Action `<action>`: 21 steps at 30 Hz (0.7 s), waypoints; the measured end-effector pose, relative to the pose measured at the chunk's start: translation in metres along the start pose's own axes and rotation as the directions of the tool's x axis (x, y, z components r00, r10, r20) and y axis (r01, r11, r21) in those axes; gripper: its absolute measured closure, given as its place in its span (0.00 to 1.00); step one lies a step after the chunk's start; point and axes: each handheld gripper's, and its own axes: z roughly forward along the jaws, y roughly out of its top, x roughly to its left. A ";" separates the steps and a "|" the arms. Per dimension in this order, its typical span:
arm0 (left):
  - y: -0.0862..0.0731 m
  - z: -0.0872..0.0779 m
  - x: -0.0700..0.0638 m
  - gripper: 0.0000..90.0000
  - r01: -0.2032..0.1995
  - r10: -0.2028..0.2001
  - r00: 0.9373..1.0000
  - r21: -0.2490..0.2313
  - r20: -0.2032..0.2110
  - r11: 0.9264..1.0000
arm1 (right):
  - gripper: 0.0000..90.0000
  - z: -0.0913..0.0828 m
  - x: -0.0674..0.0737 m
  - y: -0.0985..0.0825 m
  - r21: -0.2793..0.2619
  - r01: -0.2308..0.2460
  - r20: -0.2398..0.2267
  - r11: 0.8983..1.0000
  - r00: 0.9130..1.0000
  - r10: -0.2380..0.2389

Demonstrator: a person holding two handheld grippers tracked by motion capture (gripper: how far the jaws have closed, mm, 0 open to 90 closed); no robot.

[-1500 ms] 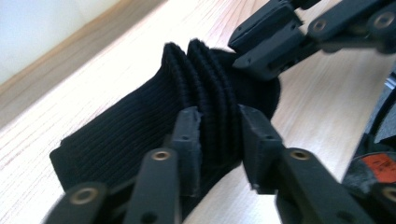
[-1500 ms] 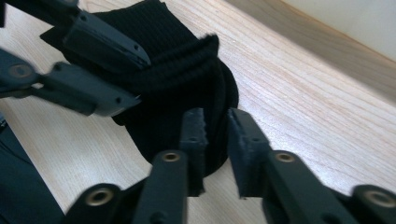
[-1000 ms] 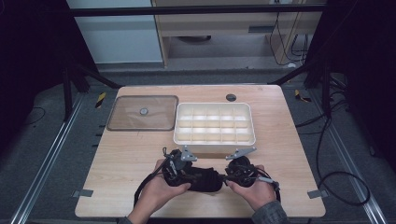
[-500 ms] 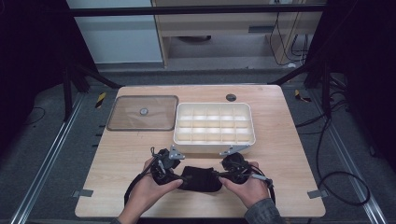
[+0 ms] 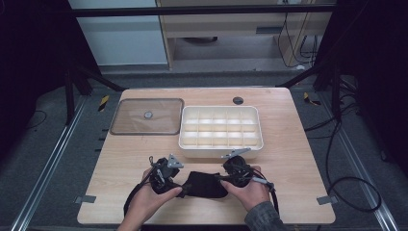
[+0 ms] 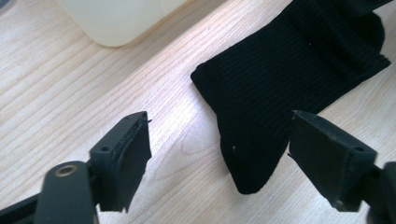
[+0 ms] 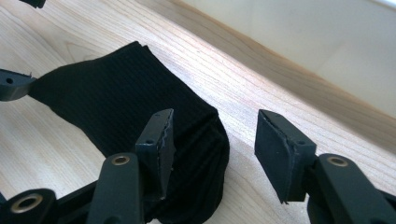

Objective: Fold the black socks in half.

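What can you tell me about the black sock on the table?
The black ribbed knitted sock looks soft and lies flat, folded over itself, on the light wooden table, just in front of the white plastic compartment box. One end tapers to a rounded tip between the left gripper jaws, which have just been opening and do not press it. The thicker, bunched end lies under the open right gripper, with one jaw above the fabric.

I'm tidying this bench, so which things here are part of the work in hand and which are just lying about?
In use: black sock, left gripper, right gripper, both with jaws open.

Lying about: white divided tray, clear lid, small dark disc.
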 end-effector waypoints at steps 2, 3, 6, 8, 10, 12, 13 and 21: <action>-0.002 0.001 0.000 0.24 0.002 -0.002 1.000 -0.002 -0.002 1.000 | 0.53 0.001 -0.001 0.000 0.009 -0.003 -0.001 1.000 1.000 0.003; -0.003 0.001 0.000 0.25 0.001 -0.001 1.000 -0.002 -0.002 1.000 | 0.53 0.002 -0.001 -0.001 0.012 -0.004 0.000 1.000 1.000 0.004; -0.005 0.002 -0.001 0.28 0.000 0.000 1.000 -0.006 -0.007 1.000 | 0.53 0.005 0.000 -0.002 0.020 -0.009 -0.003 1.000 1.000 0.009; -0.006 0.001 0.000 0.29 -0.003 0.003 1.000 -0.003 -0.004 1.000 | 0.52 0.006 0.000 -0.004 0.027 -0.005 -0.007 1.000 1.000 0.005; -0.007 0.001 0.001 0.32 -0.002 0.002 1.000 -0.007 -0.003 1.000 | 0.53 0.006 0.000 -0.005 0.025 -0.005 -0.011 1.000 1.000 0.005; -0.008 0.001 0.001 0.34 0.000 0.000 1.000 -0.010 -0.002 1.000 | 0.53 0.006 -0.001 -0.006 0.023 -0.004 -0.010 1.000 1.000 0.004; -0.008 0.001 0.001 0.35 0.002 -0.002 1.000 -0.012 0.001 1.000 | 0.53 0.006 -0.003 -0.007 0.025 0.001 -0.010 1.000 1.000 -0.001; -0.013 0.005 0.001 0.41 -0.005 0.005 1.000 -0.008 0.001 1.000 | 0.55 0.007 -0.003 -0.013 0.038 -0.006 -0.022 0.999 1.000 0.007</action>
